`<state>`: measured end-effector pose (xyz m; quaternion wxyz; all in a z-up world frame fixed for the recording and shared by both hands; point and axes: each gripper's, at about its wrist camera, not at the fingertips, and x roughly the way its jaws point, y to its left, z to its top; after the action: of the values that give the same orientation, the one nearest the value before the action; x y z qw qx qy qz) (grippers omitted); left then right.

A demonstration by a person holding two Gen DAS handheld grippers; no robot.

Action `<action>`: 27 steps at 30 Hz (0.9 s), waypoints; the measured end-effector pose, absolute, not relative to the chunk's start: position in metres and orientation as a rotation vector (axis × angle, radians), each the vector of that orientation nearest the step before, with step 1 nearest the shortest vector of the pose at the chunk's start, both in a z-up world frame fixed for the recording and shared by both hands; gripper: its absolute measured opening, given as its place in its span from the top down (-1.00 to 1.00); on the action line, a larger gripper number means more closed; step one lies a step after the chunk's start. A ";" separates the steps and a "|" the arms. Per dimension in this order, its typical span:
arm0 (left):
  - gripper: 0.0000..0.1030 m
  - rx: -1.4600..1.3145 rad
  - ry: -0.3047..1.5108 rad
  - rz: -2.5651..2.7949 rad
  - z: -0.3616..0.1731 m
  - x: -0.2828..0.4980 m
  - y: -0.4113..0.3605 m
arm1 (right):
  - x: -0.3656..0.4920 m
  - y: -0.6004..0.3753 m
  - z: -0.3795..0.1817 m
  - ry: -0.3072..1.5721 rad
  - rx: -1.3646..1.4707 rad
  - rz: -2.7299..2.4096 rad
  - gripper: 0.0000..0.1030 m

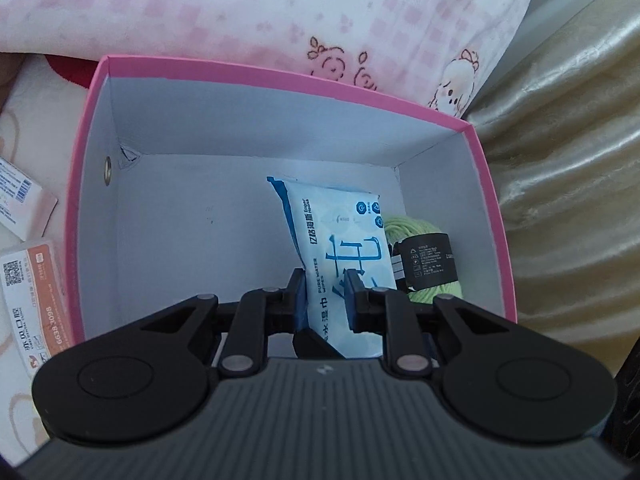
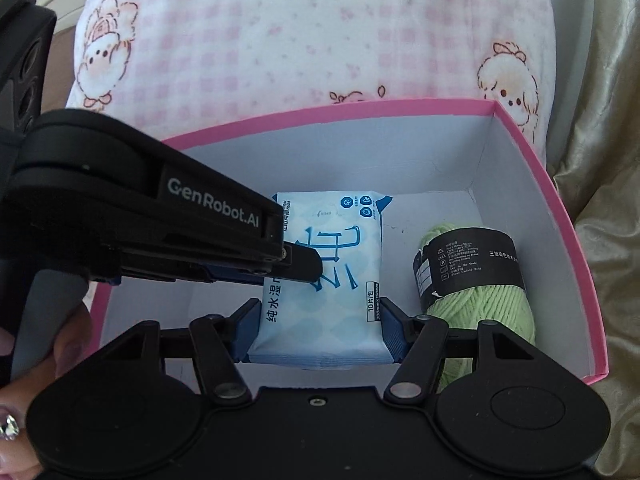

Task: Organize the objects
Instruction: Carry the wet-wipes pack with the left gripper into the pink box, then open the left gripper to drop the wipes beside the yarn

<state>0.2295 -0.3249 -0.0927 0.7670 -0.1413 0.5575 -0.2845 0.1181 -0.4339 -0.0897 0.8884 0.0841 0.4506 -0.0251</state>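
Both tongs are clamped on the same wipes pack point(image 2: 320, 276): the right gripper point(image 2: 318, 330) holds it across its width at the near end, pads pressed against both long edges, while the left gripper point(image 1: 325, 294) pinches it thin, through its flat faces, from the side. The pack hangs inside the pink box point(image 2: 560, 216), low over the white floor, with a green yarn skein point(image 2: 476, 280) lying just beside it against the right wall. The risks come mostly from that double hold. If one hand lowers or turns faster than the other, the soft pack may twist or buckle between the two grips, and its foil could crease or slip out of the narrower pinch. If one gripper lets go early, the pack would likely swing on the other and land tilted, perhaps leaning on the yarn instead of lying flat. The right gripper's outer finger sits close to the skein, so opening wide there may shove the yarn or snag a strand. The box is light card, so a knock from either gripper on a wall could slide it across the bedding. Outside the box, paper cards point(image 1: 28, 304) lie at its left, clear of all this.
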 end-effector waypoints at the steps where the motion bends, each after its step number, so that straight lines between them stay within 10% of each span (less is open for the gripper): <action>1: 0.64 -0.307 1.220 -0.618 -0.097 0.231 -0.327 | 0.120 -0.436 -0.092 0.949 0.179 -0.059 -0.30; 12: 0.56 -0.401 1.294 -0.599 -0.127 0.235 -0.336 | 0.122 -0.440 -0.109 1.009 0.082 -0.148 -0.33; 27: 0.12 -0.242 1.133 -0.618 -0.019 0.181 -0.273 | 0.067 -0.398 -0.033 0.853 0.117 -0.018 -0.49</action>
<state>0.1808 -0.2731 -0.0194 0.7923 -0.1127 0.5265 -0.2871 0.0668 -0.3979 -0.0330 0.9086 0.0568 0.4136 -0.0086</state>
